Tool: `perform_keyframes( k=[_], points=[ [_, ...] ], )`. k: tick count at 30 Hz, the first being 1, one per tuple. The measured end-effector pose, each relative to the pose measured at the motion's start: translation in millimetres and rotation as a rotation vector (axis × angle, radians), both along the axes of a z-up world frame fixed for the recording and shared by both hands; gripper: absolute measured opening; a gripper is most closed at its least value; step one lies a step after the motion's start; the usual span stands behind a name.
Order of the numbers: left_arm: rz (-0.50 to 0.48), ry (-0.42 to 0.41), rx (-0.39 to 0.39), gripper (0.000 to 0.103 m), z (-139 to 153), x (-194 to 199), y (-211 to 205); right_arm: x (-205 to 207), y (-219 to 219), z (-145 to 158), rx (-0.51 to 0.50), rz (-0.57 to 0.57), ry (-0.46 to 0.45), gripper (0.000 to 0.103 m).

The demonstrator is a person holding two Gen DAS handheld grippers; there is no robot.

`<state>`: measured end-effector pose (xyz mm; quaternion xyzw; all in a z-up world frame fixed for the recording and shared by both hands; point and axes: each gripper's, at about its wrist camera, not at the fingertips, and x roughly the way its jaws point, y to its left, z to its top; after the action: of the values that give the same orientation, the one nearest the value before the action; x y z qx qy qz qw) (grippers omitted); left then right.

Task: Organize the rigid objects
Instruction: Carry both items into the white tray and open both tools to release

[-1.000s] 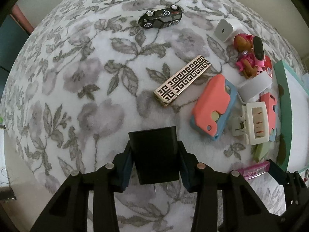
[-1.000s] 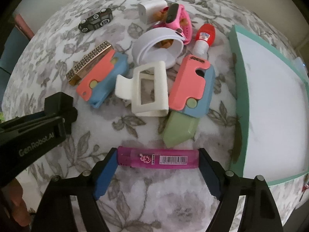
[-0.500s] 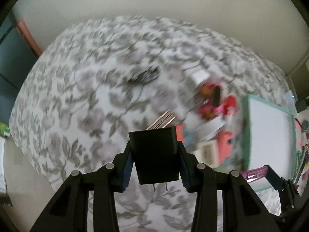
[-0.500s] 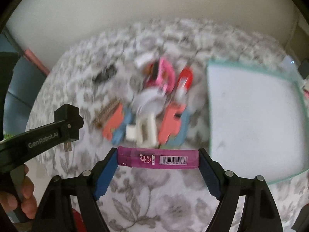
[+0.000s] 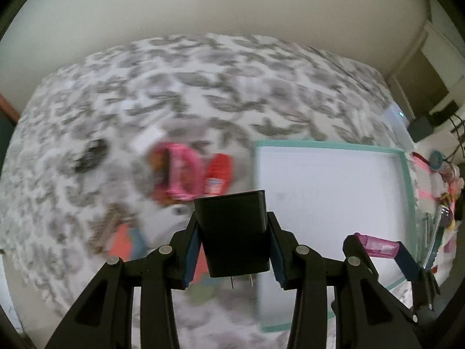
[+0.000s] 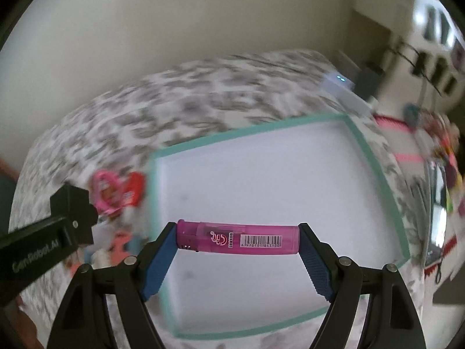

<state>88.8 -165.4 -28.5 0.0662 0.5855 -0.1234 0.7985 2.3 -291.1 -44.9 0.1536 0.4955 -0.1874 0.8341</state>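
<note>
My left gripper (image 5: pixel 234 240) is shut on a black plug adapter (image 5: pixel 234 232), its two prongs pointing toward the camera. It hangs in the air near the left rim of a white tray with a teal edge (image 5: pixel 407 180). My right gripper (image 6: pixel 237 237) is shut on a pink lighter (image 6: pixel 237 237), held crosswise by its ends above the tray (image 6: pixel 375 157). In the left wrist view the lighter (image 5: pixel 379 244) and right gripper show at the lower right. The left gripper with the adapter (image 6: pixel 71 206) shows at the left of the right wrist view.
Left of the tray, blurred on the flowered cloth, lie a pink watch (image 5: pixel 178 174), a red bottle (image 5: pixel 219 171), a black toy car (image 5: pixel 90 157), a white charger (image 5: pixel 146 139) and coral-and-blue pieces (image 5: pixel 128 241). Keys and bright clutter (image 6: pixel 444 157) lie past the tray's right side.
Both grippers have risen from the cloth and swung right with their objects; the pile of objects has slid left and the tray now lies beneath them.
</note>
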Motion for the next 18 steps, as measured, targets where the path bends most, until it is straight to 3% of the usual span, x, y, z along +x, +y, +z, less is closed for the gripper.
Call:
perform_keyframes(
  k=[8, 18],
  points=[
    [-0.076, -0.004, -0.029, 0.044, -24, -6, -56, -8, -62, -18, -0.023, -0.158, 0.070, 0.083],
    [-0.090, 0.005, -0.062, 0.044, -40, -8, -65, -10, -77, -29, -0.056, -0.184, 0.110, 0.083]
  ],
)
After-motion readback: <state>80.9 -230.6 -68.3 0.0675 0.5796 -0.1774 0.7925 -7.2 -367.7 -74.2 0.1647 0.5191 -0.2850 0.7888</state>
